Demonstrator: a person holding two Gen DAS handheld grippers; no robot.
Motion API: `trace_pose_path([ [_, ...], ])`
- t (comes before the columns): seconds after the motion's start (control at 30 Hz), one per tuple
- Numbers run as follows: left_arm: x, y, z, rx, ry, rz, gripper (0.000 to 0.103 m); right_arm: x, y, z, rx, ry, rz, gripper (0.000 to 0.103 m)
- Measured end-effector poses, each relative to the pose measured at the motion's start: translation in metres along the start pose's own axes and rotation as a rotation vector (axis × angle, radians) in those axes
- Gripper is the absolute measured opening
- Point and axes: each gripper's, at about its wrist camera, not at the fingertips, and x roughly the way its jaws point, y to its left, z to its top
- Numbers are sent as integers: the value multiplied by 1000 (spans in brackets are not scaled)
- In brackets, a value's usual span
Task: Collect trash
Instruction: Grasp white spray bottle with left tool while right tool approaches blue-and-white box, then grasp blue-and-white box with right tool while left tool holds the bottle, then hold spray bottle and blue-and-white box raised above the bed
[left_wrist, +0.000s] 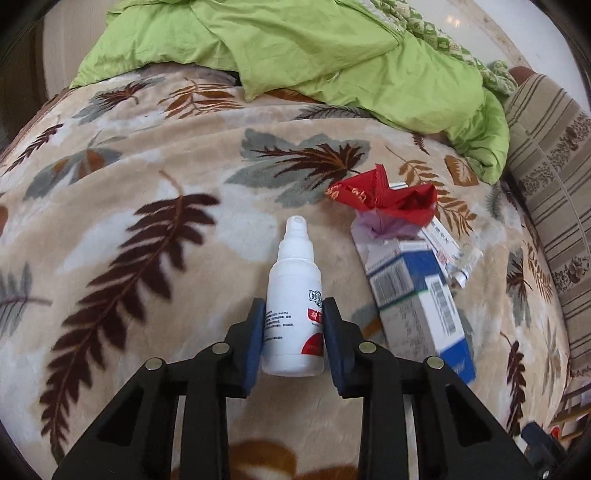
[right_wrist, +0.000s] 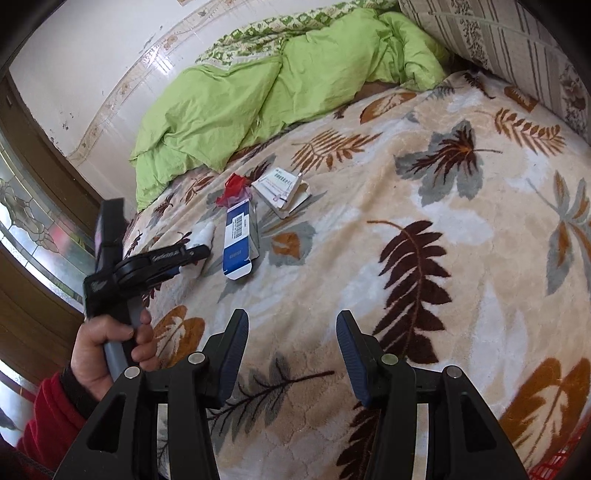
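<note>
A white spray bottle with a red label lies on the leaf-patterned blanket. My left gripper is shut on it, one blue pad against each side of its body. To its right lie a blue-and-white carton, a crumpled red wrapper and a small white tube and box. In the right wrist view the left gripper covers most of the bottle, beside the carton, the wrapper and an opened white box. My right gripper stands open above bare blanket.
A green quilt is heaped at the far side of the bed, with a striped pillow at the right. A hand in a red sleeve holds the left gripper's handle. A wooden door with patterned glass stands to the left.
</note>
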Motion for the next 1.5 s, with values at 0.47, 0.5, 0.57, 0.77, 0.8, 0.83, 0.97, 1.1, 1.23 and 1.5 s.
trace_pose_path([
  [0.47,-47,25,-61,-12,-24,-17,29,112,83,77,-257,74,-53,60],
  [0.5,-46,24,-60,-14,-32,-17,29,124,87,80,-265,100,-72,60],
  [0.57,-43,27,-57,-26,-38,-18,30,142,88,81,-266,136,-86,60],
  [0.77,-41,30,-57,-28,-79,-27,29,145,79,67,-227,161,-96,35],
  [0.8,-43,29,-58,-21,-80,-26,29,139,78,63,-220,163,-86,35],
  [0.83,-44,29,-59,-20,-81,-25,29,133,77,59,-214,164,-74,35],
  [0.97,-55,22,-74,5,-79,-28,29,102,68,36,-179,181,-26,35],
  [1.1,-71,16,-94,11,-71,-58,29,75,59,9,-155,227,21,35],
  [1.23,-85,7,-112,29,-84,-63,29,41,61,-2,-176,158,30,35],
  [1.5,-104,-3,-140,55,-89,-47,29,21,57,-19,-235,191,-90,35],
])
